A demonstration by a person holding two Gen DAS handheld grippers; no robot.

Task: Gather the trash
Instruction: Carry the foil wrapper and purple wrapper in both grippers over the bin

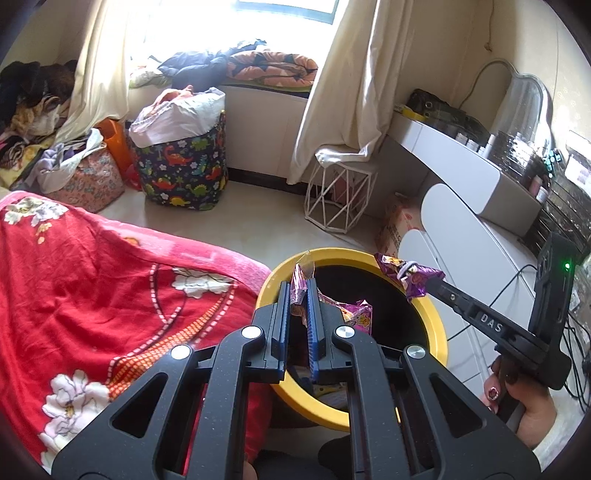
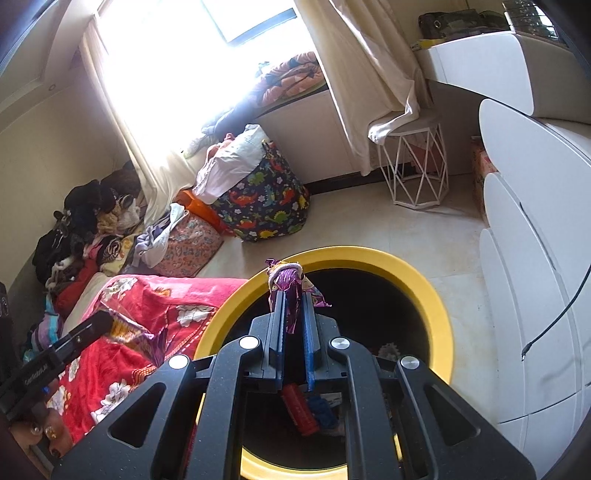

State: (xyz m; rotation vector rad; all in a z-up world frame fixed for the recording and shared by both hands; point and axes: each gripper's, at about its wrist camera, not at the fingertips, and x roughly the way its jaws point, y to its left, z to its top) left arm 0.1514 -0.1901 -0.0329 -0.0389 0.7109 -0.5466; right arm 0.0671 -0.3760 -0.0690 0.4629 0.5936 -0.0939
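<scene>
Left wrist view: left gripper [image 1: 298, 291] pinches a purple snack wrapper [image 1: 354, 312] over the yellow-rimmed bin [image 1: 430, 314]; right gripper [image 2: 293, 295] clamps another tied wrapper [image 2: 286, 278] above the rim. Both await dropping.

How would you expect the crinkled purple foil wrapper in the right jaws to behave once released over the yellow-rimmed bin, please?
The crinkled purple foil wrapper looks thin and creased, so it is probably floppy and very light. It may flutter rather than drop straight into the yellow-rimmed bin.

Bedroom, strong backlight.
Bright window [image 1: 258, 14] with cream curtains [image 1: 351, 92]; below it a dinosaur-print bin [image 1: 181, 166] on pale floor [image 1: 258, 225], wire stool [image 1: 340, 199] to its right.
</scene>
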